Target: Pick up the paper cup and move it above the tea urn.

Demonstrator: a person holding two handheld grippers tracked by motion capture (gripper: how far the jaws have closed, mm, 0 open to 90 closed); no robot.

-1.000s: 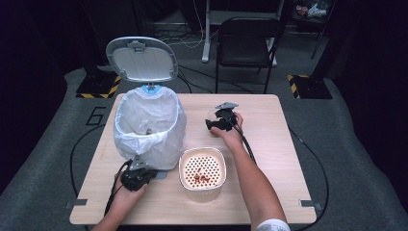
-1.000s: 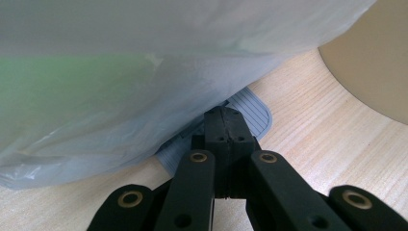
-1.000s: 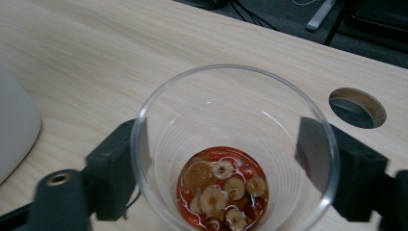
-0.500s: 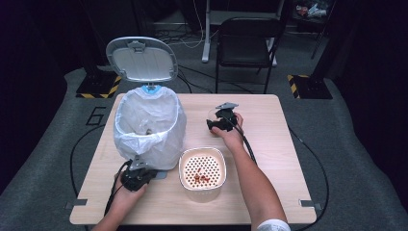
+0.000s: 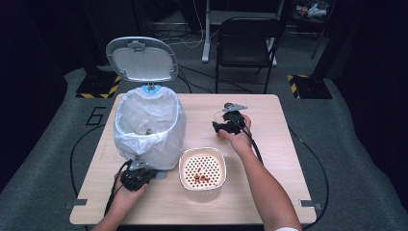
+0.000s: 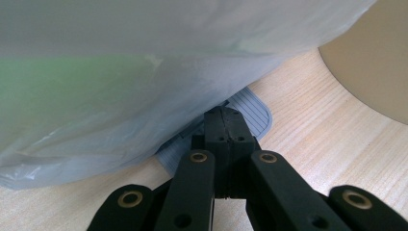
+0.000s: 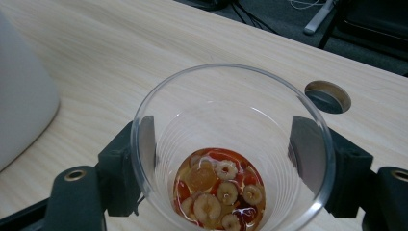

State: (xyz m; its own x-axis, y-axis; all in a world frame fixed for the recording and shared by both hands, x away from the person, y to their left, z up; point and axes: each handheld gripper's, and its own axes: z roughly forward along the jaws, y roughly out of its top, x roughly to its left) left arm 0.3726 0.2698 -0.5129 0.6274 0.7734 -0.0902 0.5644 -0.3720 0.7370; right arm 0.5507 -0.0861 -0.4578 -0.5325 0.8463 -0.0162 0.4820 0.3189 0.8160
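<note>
Black, matte right gripper (image 7: 226,159) clamped on a clear, round plastic cup (image 7: 231,144), one jaw pressed to each side of the thin wall. Held at mid-table in the high view, cup (image 5: 222,115) and right gripper (image 5: 226,126) well apart from the bin. Sliced, ring-shaped dried fruit (image 7: 219,190), tan and red, wet and glossy, pooled in the cup bottom. Pale, straight-grained wooden table (image 7: 96,53) beneath, with a round cable hole (image 7: 327,96) just beyond the cup.

Black left gripper (image 6: 226,127) pressed fully together, jaw tips meeting with no gap, resting at the ribbed grey pedal (image 6: 252,113) at the foot of the bin; contact with the pedal could not be determined. Seen at the near-left table edge in the high view, left gripper (image 5: 137,175) just in front of the bin (image 5: 149,127). Crinkled, translucent white liner bag (image 6: 125,82) draped over the bin's rounded wall. Oval grey lid (image 5: 142,60) stood upright, open. Round cream strainer bowl (image 5: 202,168) with a perforated insert positioned just beside the bin, a few reddish pieces lying on the holes.
</note>
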